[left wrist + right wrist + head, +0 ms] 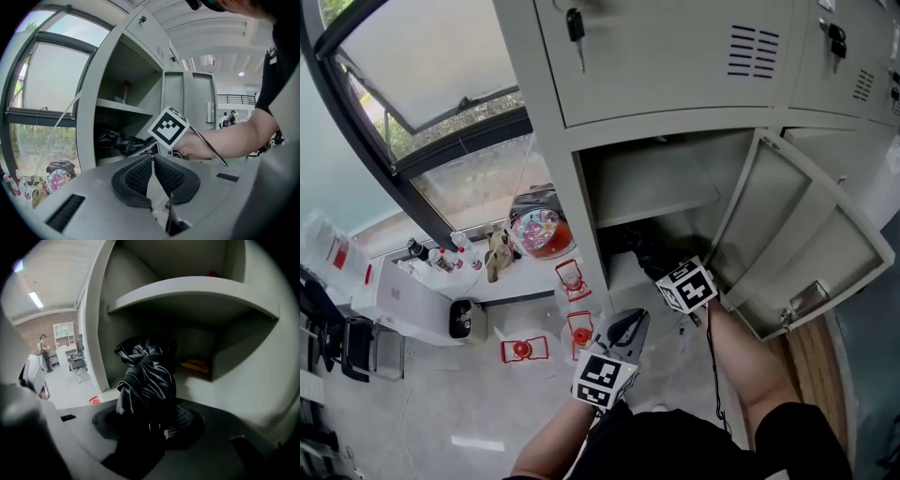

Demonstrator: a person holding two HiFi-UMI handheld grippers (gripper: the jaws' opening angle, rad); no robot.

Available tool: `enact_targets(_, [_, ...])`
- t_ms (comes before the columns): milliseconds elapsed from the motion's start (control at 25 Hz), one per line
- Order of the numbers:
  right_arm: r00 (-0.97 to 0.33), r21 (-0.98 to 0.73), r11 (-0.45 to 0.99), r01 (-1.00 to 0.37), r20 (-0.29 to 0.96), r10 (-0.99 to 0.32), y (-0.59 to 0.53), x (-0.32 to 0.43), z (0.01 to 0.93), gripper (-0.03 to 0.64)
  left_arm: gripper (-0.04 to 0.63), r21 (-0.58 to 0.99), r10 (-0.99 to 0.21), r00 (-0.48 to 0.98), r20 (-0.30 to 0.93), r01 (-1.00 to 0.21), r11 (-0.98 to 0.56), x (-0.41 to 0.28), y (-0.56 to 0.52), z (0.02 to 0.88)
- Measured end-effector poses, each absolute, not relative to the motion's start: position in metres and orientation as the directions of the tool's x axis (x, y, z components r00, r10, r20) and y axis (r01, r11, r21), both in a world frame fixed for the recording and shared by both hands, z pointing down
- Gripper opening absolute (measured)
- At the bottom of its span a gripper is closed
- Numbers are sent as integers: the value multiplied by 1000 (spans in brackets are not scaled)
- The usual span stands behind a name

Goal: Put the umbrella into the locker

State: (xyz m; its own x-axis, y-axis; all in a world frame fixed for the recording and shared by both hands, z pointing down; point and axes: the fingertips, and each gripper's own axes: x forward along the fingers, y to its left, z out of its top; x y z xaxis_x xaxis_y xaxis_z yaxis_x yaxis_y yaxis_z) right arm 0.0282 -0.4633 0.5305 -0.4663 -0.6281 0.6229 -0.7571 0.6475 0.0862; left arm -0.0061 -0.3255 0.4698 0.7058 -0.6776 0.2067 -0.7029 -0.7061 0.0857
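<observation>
A folded black umbrella (147, 380) is clamped between my right gripper's (154, 420) jaws, its bunched fabric standing up over the pads. The head view has that gripper (664, 269) reaching into the open lower locker compartment (619, 281), with the umbrella (639, 247) inside, under the shelf (652, 187). In the left gripper view the umbrella (115, 139) lies just inside the opening behind the right gripper's marker cube (168, 127). My left gripper (628, 324) hangs outside the locker, in front of its opening. Its pads (140, 176) meet with nothing between them.
The locker door (797, 253) swings open to the right of my right arm. Something yellow (194, 365) lies at the back of the compartment. A key (575, 26) hangs in the door above. A colourful bag (539, 232), red-and-white items (572, 278) and a white box (403, 295) sit to the left.
</observation>
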Motion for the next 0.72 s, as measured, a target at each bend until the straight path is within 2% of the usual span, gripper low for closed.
enact_targets(720, [-417,151,678,-719,687,-595,-523,22,557,245,26,79,-695,680,235,-726,-683,-26,-359,482])
